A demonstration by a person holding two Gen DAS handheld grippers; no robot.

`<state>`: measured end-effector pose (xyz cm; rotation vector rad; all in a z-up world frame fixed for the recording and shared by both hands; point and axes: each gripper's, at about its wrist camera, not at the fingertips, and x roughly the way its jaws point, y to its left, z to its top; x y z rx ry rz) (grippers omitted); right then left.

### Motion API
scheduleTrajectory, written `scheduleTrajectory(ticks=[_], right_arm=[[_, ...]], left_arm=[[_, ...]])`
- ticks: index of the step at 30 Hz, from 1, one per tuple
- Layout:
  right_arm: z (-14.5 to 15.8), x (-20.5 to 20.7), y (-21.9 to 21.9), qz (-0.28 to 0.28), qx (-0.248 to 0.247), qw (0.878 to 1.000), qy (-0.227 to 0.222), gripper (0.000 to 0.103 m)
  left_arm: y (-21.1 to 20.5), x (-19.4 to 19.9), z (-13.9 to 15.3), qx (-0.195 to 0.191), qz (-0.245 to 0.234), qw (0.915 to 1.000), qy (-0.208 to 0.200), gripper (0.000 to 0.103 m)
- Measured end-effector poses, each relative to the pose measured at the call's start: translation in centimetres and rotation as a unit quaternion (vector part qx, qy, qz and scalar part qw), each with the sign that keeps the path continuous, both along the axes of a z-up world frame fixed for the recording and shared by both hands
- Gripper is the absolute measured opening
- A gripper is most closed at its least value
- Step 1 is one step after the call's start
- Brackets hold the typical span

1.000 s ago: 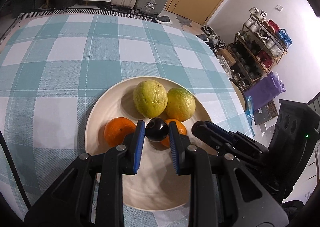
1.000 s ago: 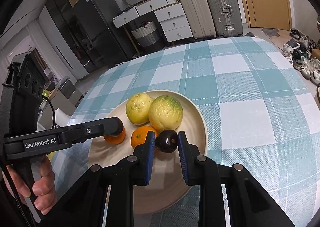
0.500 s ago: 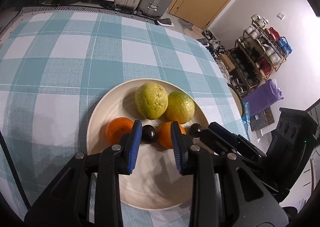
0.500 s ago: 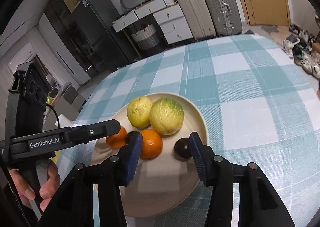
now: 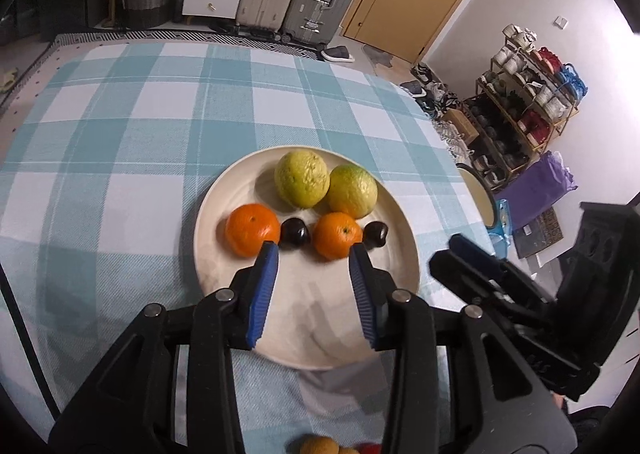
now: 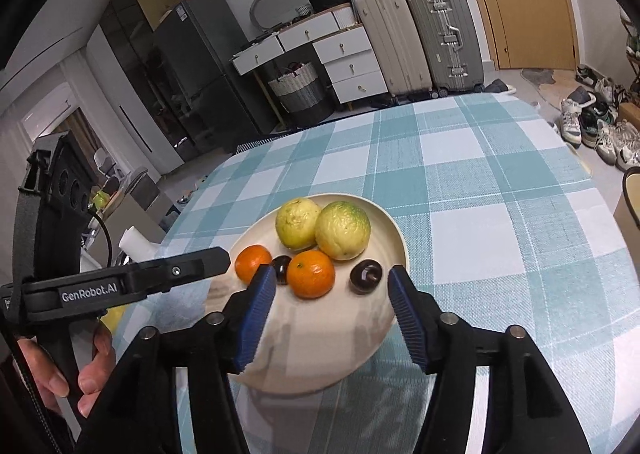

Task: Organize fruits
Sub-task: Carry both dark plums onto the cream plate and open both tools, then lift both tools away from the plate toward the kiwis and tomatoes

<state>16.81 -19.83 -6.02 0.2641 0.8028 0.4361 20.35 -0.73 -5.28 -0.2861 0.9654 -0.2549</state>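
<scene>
A cream plate (image 5: 208,214) on the checked cloth holds two yellow-green fruits (image 5: 302,179) (image 5: 353,191), two oranges (image 5: 252,229) (image 5: 337,235) and two small dark fruits (image 5: 295,234) (image 5: 376,234). My left gripper (image 5: 314,250) hovers over the plate's near half. Its jaws are opening and nothing is between the pads. The left dark fruit lies just past its tips. My right gripper (image 6: 331,274) also hangs above the plate (image 6: 396,238) with its jaws opening wide and empty. The right dark fruit (image 6: 365,277) and one orange (image 6: 311,274) lie just beyond its pads.
Small loose fruits (image 5: 316,446) peek in at the bottom edge of the left wrist view. A hand (image 6: 92,374) grips the left tool's handle. The table's right edge (image 5: 460,158) drops toward shoes and a rack; suitcases and drawers stand behind.
Each gripper was shut on a dark fruit. Both have let go, and the two dark fruits now rest on the plate. Both grippers opened and drew back and up.
</scene>
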Motion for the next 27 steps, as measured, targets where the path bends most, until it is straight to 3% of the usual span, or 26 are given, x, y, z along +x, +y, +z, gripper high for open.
scheduleTrajectory(ticks=[3,5,7,12,15,20,25,27], right_arm=[[0.6,-1.0,-0.1,-0.001,-0.003,1.0,-0.007,0.074],[0.8,-1.4,0.0,0.003,-0.006,1.0,-0.005,0.074],[1.0,-2.1,0.1,0.006,-0.01,1.0,-0.007,0.074],[1.5,-3.4,0.4,0.011,-0.013,1.0,-0.015,0.079],[2.0,-4.2,0.5,0.013,-0.014,0.999,-0.026,0.084],[2.7,-5.2,0.7,0.017,-0.016,0.999,-0.035,0.09],[2.9,-6.1,0.7,0.017,-0.017,0.999,-0.036,0.094],[3.0,-6.7,0.7,0.018,-0.016,0.999,-0.04,0.098]], left_arm=[[0.0,-1.4,0.2,0.013,0.001,0.9999,-0.004,0.041],[0.0,-2.1,0.4,0.02,0.005,0.9998,-0.006,0.055],[0.1,-2.9,0.7,0.025,0.009,0.9995,-0.014,0.062],[0.3,-4.9,1.6,0.034,0.018,0.9989,-0.026,0.064],[0.4,-5.8,1.8,0.045,0.026,0.9981,-0.032,0.08],[0.7,-7.4,2.4,0.059,0.036,0.9967,-0.043,0.084],[1.0,-8.8,2.6,0.067,0.038,0.9957,-0.052,0.102],[1.0,-9.5,2.7,0.066,0.037,0.9956,-0.056,0.102]])
